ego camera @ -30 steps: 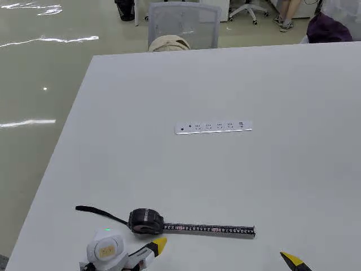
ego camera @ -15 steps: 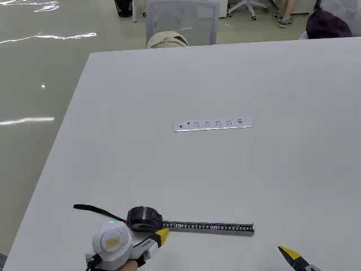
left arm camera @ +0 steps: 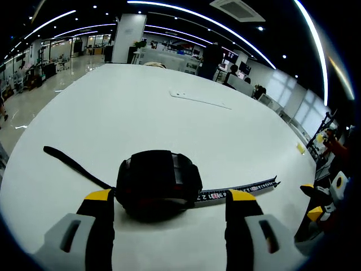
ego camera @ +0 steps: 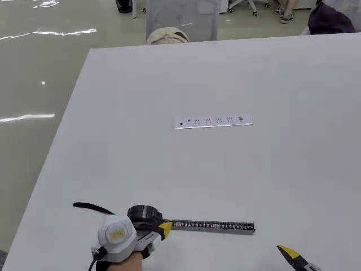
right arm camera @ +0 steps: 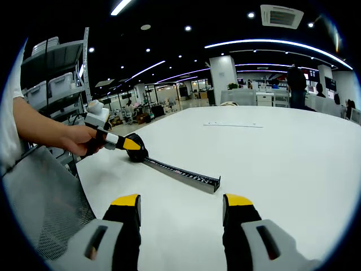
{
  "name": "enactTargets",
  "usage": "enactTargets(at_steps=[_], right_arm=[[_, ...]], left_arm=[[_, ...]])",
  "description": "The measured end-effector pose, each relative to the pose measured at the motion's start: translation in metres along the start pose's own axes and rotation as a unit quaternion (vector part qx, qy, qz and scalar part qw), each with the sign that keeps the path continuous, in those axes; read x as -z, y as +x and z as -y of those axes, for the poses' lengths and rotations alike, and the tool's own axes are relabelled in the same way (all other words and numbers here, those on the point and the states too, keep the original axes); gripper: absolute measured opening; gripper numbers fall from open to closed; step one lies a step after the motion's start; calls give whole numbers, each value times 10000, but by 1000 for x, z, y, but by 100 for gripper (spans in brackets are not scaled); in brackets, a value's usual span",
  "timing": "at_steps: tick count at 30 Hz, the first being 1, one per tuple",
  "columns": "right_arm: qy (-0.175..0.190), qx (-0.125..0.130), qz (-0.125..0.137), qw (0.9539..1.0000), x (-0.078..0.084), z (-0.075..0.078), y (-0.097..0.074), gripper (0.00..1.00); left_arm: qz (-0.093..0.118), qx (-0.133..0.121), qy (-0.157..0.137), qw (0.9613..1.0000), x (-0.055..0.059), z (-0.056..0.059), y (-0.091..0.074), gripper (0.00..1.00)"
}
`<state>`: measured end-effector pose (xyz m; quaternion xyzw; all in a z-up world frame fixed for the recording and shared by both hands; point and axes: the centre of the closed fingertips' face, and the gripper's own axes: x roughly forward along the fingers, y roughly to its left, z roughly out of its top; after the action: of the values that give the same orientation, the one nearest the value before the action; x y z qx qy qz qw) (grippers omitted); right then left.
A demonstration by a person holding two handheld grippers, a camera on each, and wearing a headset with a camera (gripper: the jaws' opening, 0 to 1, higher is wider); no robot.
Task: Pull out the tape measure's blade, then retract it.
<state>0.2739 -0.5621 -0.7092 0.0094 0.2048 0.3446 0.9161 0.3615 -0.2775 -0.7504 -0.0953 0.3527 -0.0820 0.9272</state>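
1. Worktop (ego camera: pixel 237 169): white, large, carries all items below.
2. Power strip (ego camera: pixel 212 121): white, flat, mid-worktop, well apart from the work. Not involved.
3. Blade (ego camera: pixel 214 226): out of its case, flat on worktop near the person's edge. Long axis runs across the person, root at case (L end), hook end to the R. Can't tell if a lock is on.
4. L tool (left arm camera: pixel 170 197): jaws wide open, gripping nothing. One jaw each side of the case. Per left gripper view, one jaw is just beside the case and the other has a clear gap. Straddling, not clamped.
5. R tool (right arm camera: pixel 183 200): jaws wide open, empty. Hook end lies ahead of it, near but apart. In head view it sits to the R of the hook end and closer to the person.
6. Case (ego camera: pixel 145 216): black, rounded, at blade's L end, between L tool's jaws.
7. Strap (ego camera: pixel 90 207): black, trails L from case along worktop.

Assessment: pull-out looks done and the retract remains. L tool is nearer the case, R tool nearer the hook. L tool prob. needs to close on the case first. Blade would run back leftward along its axis, so whip at the hook end is a risk.
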Motion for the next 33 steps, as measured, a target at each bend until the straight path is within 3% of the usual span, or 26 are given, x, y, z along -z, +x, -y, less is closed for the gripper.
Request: enactTargets(at_steps=[8, 33], right_arm=[[95, 2, 3, 10000, 3, 2, 0, 59], [243, -67, 16, 9997, 2, 0, 4, 57]], left_arm=[[-85, 20, -63, 9999, 4, -1, 7, 77], [-80, 5, -126, 9999, 0, -3, 13, 77]])
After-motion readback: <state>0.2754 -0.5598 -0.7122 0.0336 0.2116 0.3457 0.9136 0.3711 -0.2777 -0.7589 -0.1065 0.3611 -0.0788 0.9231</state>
